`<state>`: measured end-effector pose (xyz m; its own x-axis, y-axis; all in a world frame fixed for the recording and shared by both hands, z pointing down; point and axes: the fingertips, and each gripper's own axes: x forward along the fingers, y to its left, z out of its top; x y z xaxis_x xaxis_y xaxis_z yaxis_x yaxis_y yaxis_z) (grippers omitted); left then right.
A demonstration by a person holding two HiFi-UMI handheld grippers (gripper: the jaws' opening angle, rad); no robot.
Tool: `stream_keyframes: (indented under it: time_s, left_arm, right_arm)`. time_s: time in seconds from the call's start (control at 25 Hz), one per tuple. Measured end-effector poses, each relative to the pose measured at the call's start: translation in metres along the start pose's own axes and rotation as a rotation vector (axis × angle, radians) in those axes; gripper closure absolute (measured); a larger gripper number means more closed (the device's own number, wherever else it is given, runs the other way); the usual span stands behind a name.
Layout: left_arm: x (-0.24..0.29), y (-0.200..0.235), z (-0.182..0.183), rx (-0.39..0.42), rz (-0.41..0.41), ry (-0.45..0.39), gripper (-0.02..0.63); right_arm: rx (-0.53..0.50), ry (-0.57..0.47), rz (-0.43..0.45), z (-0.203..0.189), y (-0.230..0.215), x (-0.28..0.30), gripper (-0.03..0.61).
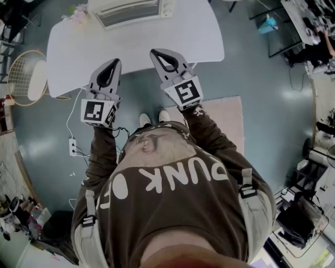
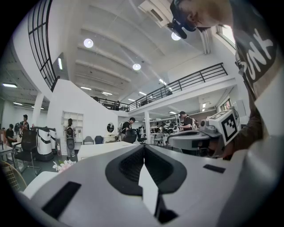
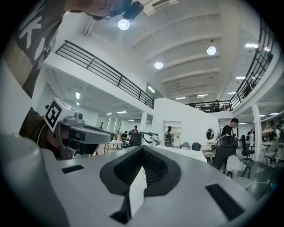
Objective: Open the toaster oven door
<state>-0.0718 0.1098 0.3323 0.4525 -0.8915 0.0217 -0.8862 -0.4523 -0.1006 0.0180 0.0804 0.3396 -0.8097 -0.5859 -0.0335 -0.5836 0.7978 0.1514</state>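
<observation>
The white toaster oven [image 1: 131,10] stands at the far edge of the white table [image 1: 68,52] and is partly cut off by the top of the head view. Its front faces me and its door looks closed. My left gripper [image 1: 114,62] hovers over the table's near edge, shut with nothing in it. My right gripper [image 1: 155,52] is beside it, a little farther in, also shut and empty. Both are well short of the oven. In the left gripper view the jaws [image 2: 143,147] meet at the tip, as they do in the right gripper view [image 3: 142,148]; neither view shows the oven.
A bunch of pale flowers [image 1: 78,11] lies on the table left of the oven. On the floor to the left are a racket [image 1: 26,76] and a power strip [image 1: 73,146]. A beige rug [image 1: 230,120] lies to the right. People and desks fill the hall beyond.
</observation>
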Motion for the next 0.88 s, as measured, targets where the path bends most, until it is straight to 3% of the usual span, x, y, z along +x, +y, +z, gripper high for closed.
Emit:
stream_keyframes:
  time_s: [0.44,0.88]
  left_arm:
    - [0.002,0.002,0.002,0.009,0.019,-0.003,0.609]
    - [0.027,-0.015,0.005,0.037,0.058,0.024,0.609]
  right_arm:
    - [0.028,-0.011,0.005,-0.001,-0.004,0.002,0.569]
    - [0.046,-0.041,0.032,-0.004,-0.036,-0.01,0.566]
